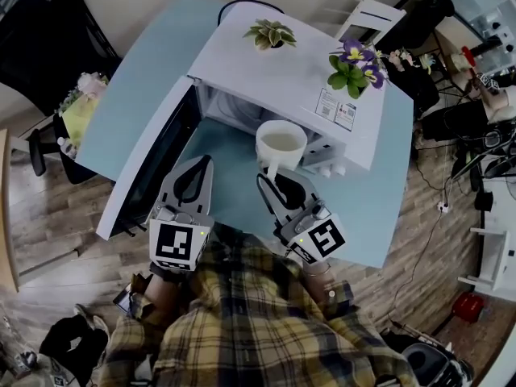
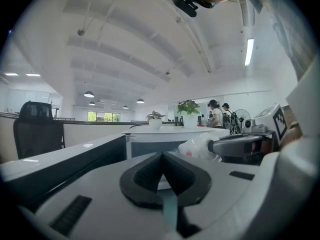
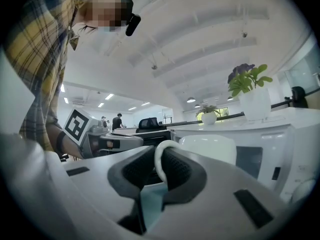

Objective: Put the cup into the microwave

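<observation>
A person in a yellow plaid shirt [image 1: 266, 321] works two hand-held grippers over a light blue table [image 1: 234, 188]. The left gripper [image 1: 203, 164], nearest the open door, has its jaws pressed together with nothing between them. Just beside it, the right gripper [image 1: 270, 176] is clamped, jaws barely apart, on the thin looped handle [image 3: 159, 165] of a white cup [image 1: 281, 142]. The cup is upright at the mouth of a white microwave [image 1: 282, 75], close to the control panel and its knobs [image 1: 326, 170] on the right side of the opening. The microwave door [image 1: 149, 168] is swung wide to the left, its dark inner face running alongside the left gripper. On the oven's top, well behind the cup, stand a small green potted plant [image 1: 272, 34] and a purple-flowered potted plant [image 1: 355, 64]. Beyond the table lie wooden flooring [image 1: 48, 224], a black office chair [image 2: 37, 131] and cluttered gear [image 1: 476, 95] at right.
</observation>
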`<state>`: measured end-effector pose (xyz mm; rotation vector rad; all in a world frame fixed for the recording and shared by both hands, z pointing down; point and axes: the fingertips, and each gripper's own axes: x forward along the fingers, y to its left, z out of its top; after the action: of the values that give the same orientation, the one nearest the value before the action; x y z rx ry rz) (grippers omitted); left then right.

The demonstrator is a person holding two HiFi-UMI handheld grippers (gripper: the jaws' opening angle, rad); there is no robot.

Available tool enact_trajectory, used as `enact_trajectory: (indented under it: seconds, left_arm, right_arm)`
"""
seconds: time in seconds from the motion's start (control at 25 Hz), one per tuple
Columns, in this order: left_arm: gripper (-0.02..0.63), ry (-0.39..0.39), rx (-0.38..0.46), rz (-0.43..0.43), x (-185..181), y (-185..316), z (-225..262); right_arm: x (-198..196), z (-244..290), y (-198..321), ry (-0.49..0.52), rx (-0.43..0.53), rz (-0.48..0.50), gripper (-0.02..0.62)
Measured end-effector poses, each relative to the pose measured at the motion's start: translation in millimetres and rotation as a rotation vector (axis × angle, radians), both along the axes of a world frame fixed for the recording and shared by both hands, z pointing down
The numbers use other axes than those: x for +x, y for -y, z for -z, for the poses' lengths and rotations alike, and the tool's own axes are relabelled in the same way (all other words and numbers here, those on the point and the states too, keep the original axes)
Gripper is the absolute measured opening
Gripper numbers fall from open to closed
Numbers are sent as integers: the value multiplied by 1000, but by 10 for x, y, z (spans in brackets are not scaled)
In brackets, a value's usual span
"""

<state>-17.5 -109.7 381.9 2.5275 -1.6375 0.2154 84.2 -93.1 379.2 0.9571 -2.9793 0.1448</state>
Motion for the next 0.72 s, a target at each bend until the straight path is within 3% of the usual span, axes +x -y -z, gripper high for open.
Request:
enact_trajectory:
  seconds: [0.72]
  left_arm:
    - [-8,-7,-95,-38,121,148,-422]
  right_arm:
    - [-71,-527,481,-28,-64,-20,57]
